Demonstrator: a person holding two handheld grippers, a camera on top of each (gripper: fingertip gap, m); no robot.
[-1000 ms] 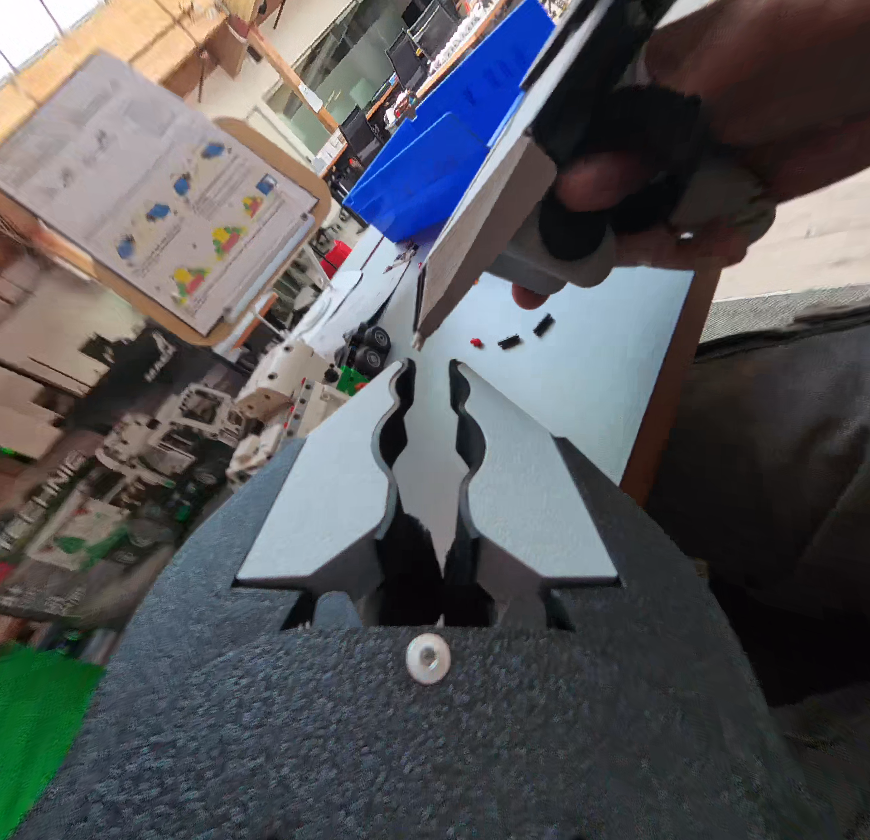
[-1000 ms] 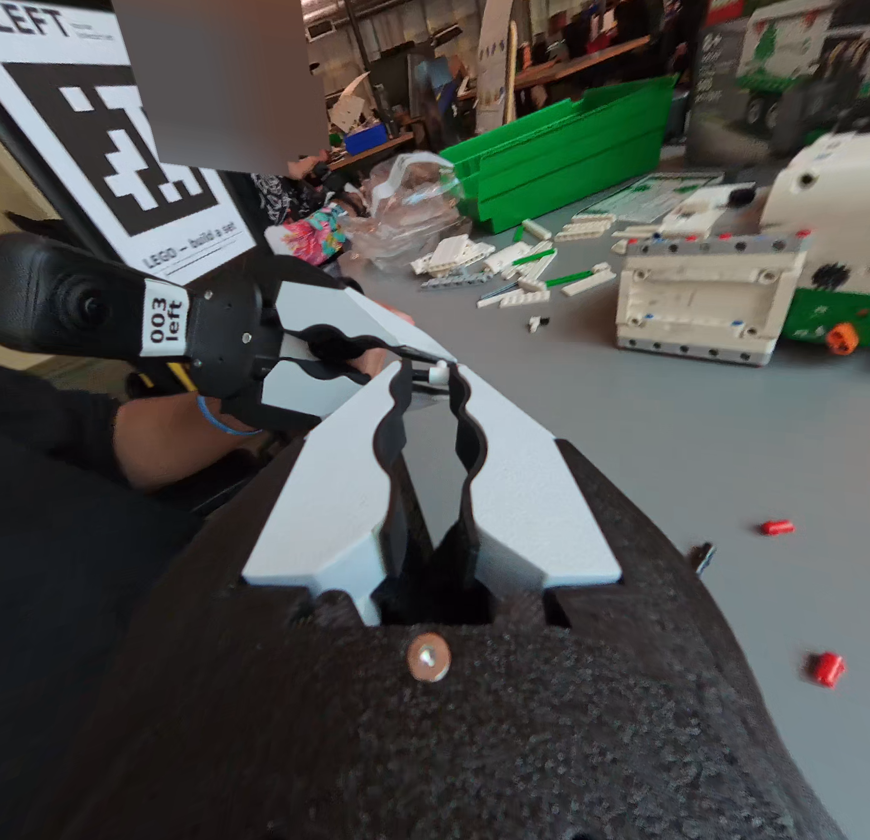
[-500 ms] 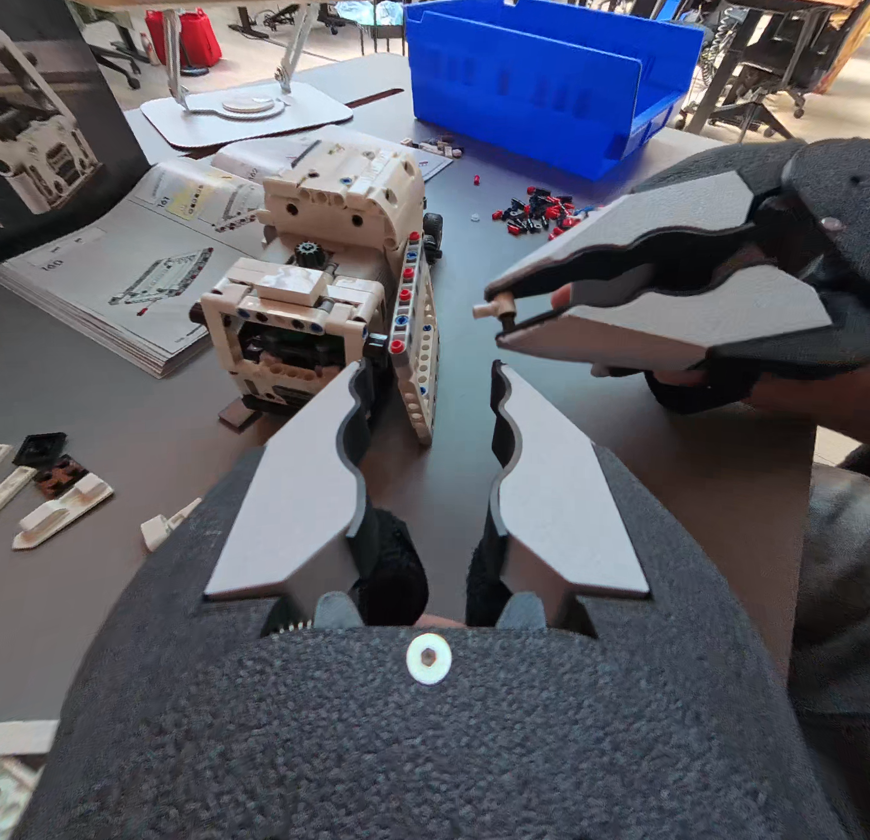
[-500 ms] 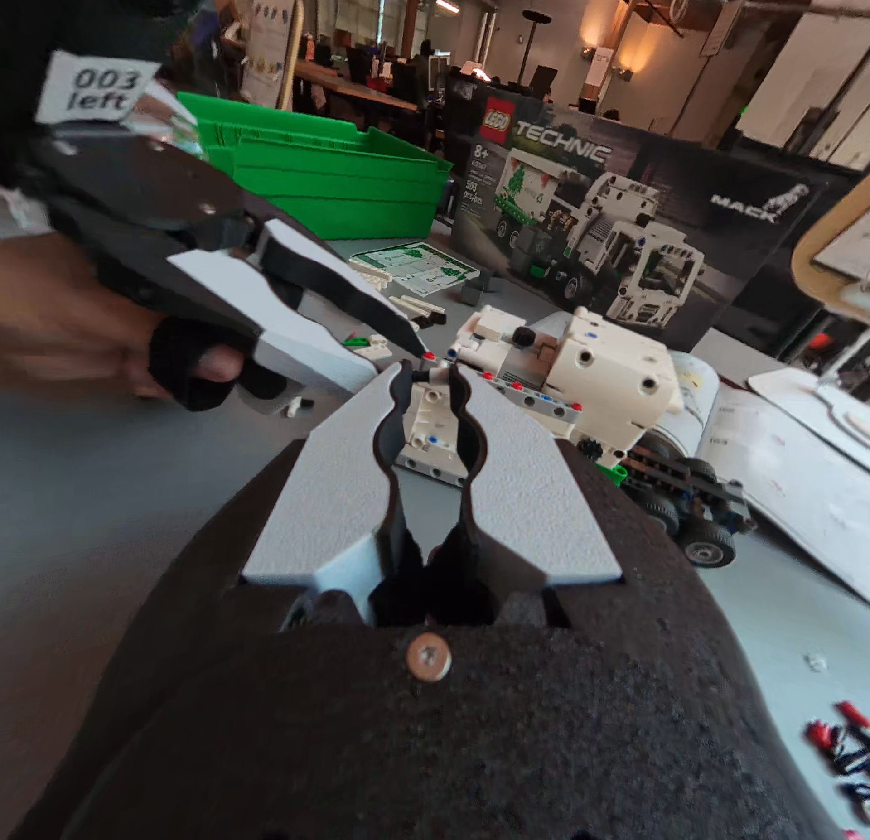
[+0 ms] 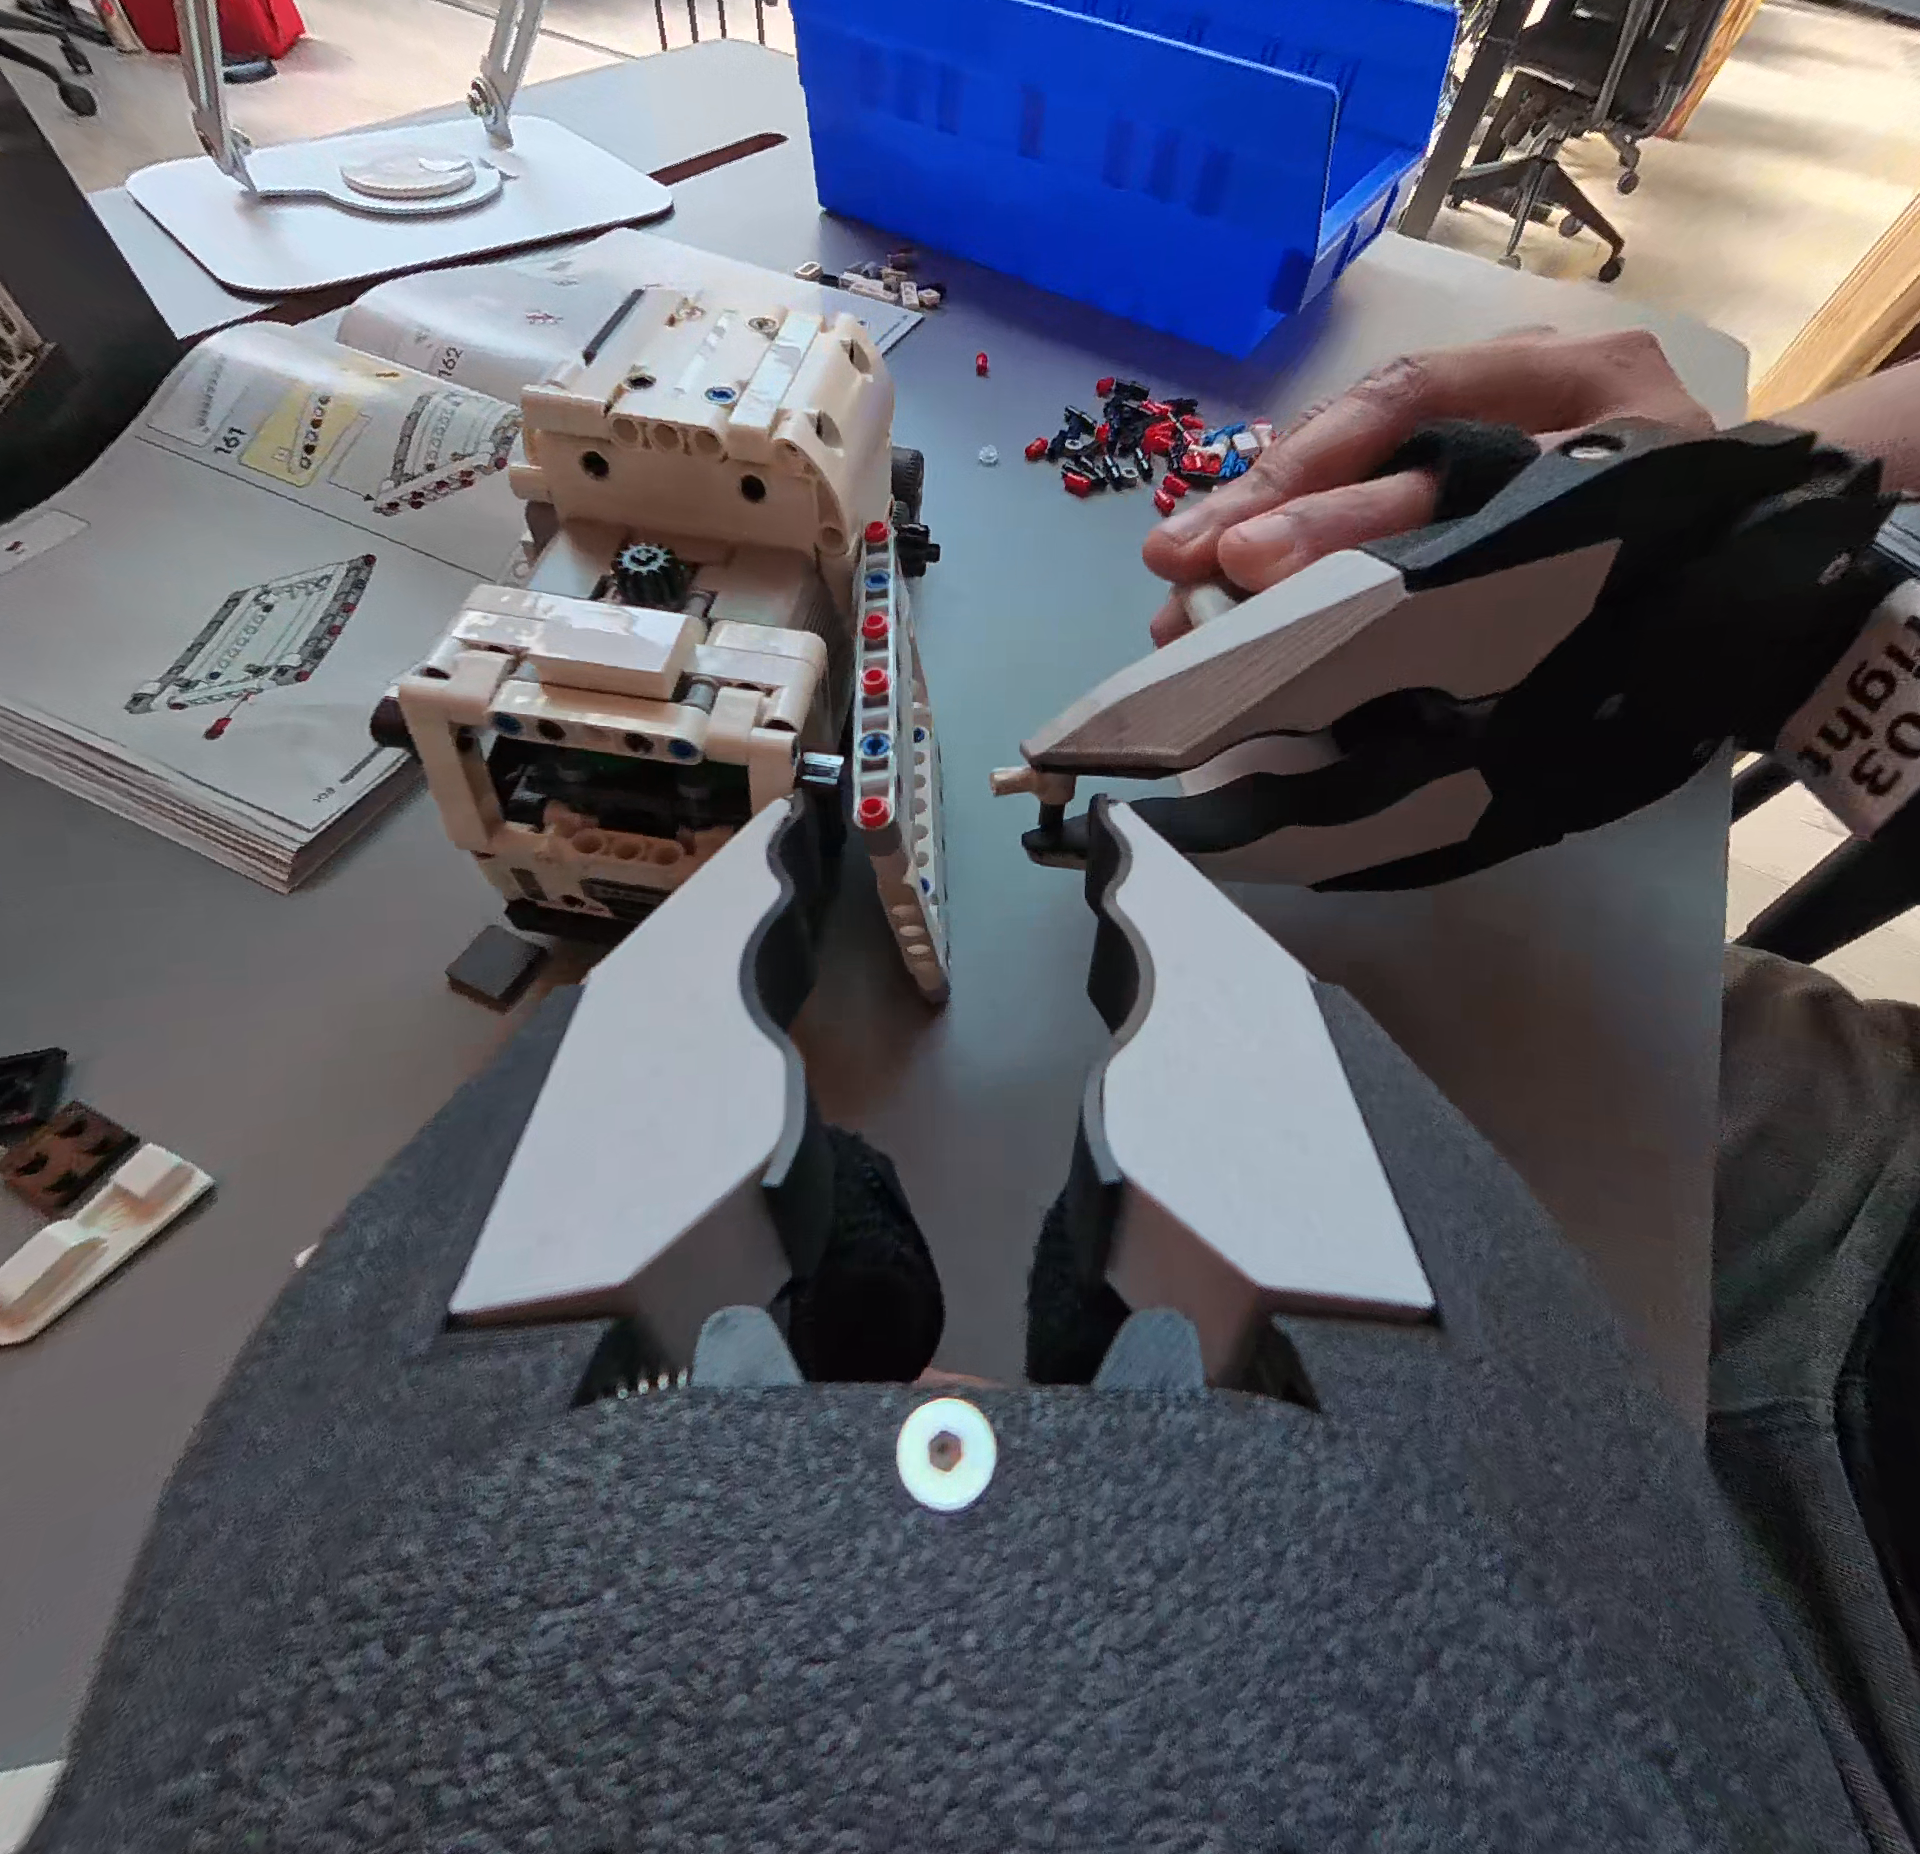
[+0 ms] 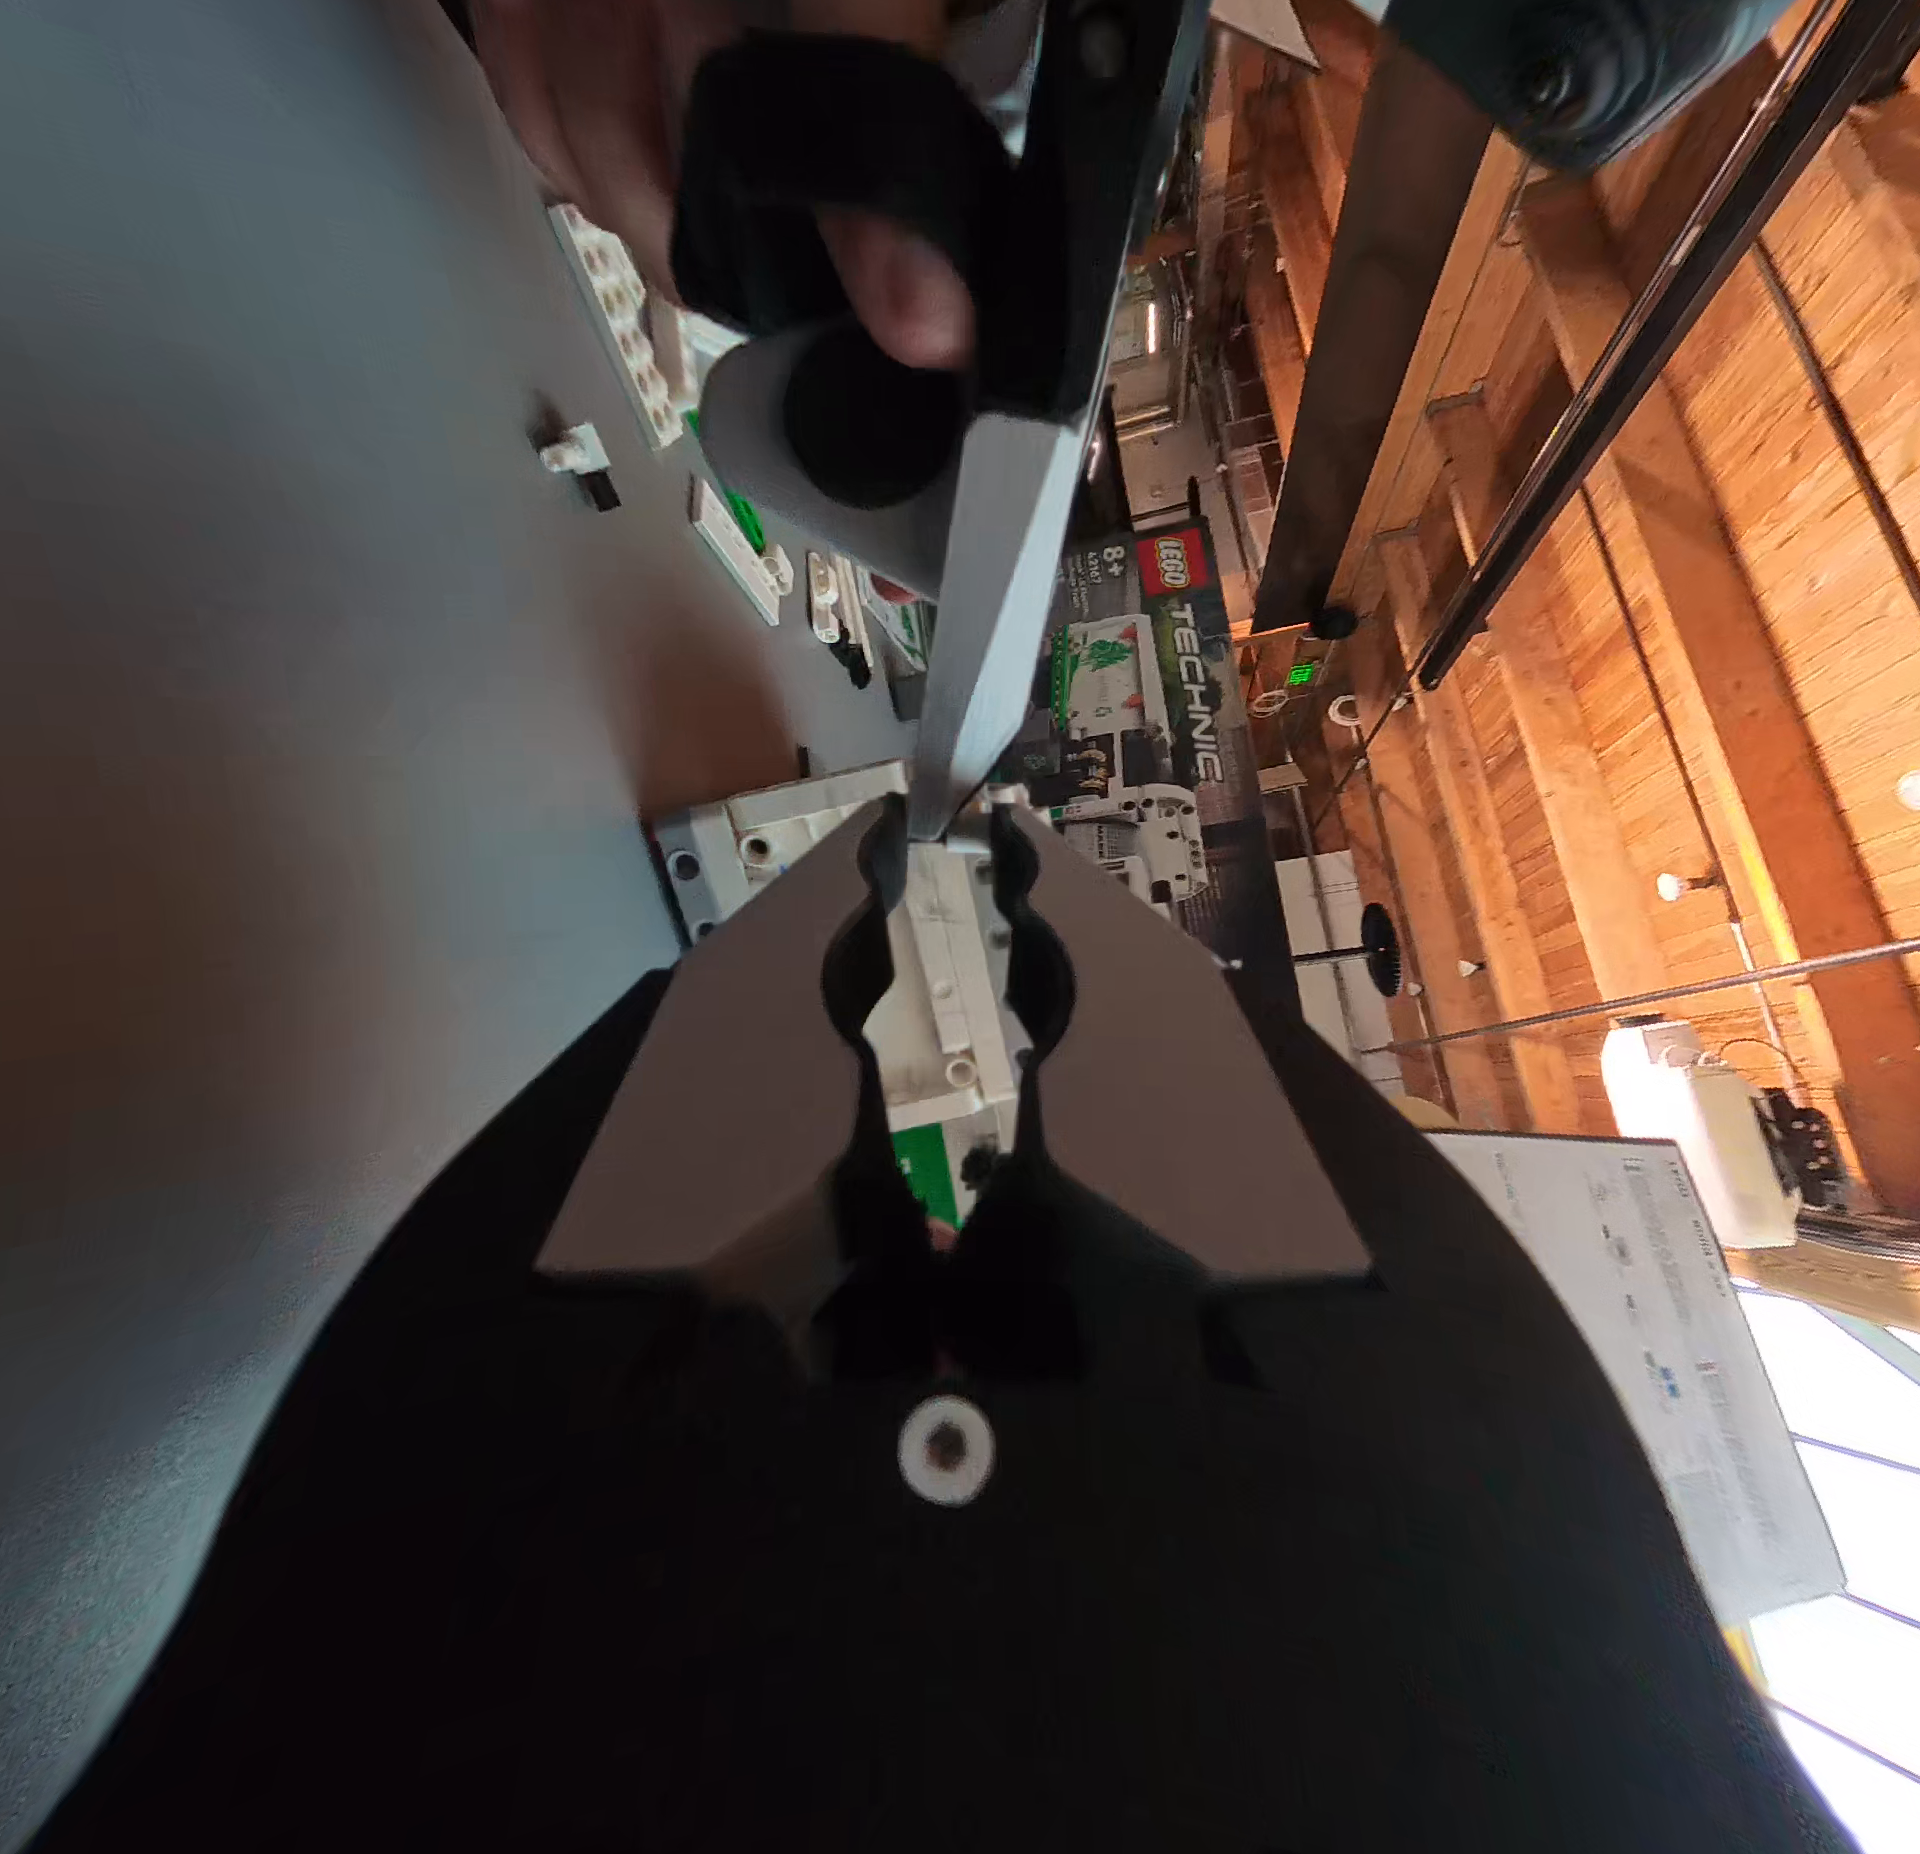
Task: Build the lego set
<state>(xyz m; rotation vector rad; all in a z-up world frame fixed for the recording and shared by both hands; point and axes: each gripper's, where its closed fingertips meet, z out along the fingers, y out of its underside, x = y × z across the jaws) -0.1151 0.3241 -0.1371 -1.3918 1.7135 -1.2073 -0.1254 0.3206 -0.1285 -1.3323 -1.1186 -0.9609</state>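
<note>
Tools sit closer together than half a second ago. The left tool [image 5: 940, 838], its grey fingers spread wide and holding nothing, has eased nearer the white brick-built truck body [image 5: 665, 651], which stands on the dark grey tabletop [image 5: 260, 983] at 11 o'clock from its tips. At 2 o'clock the right tool [image 5: 1039, 796], now rolled onto its side, pinches a small tan peg with a black stem [image 5: 1023, 781], its fingers nearly together; a hand [image 5: 1382, 474] wraps its grip.

In the right wrist view the scene is tipped sideways, a grey finger of the left tool [image 6: 987, 599] blocks the middle, and the peg is too small to make out between the right tool's [image 6: 945, 828] tips.

Beyond, at 1 o'clock, a blue plastic bin [image 5: 1112, 131] stands; its contents are hidden behind its wall. A scatter of small red, black and blue pins [image 5: 1143, 448] lies just before it. An open instruction booklet [image 5: 208, 599] lies at 10 o'clock.
</note>
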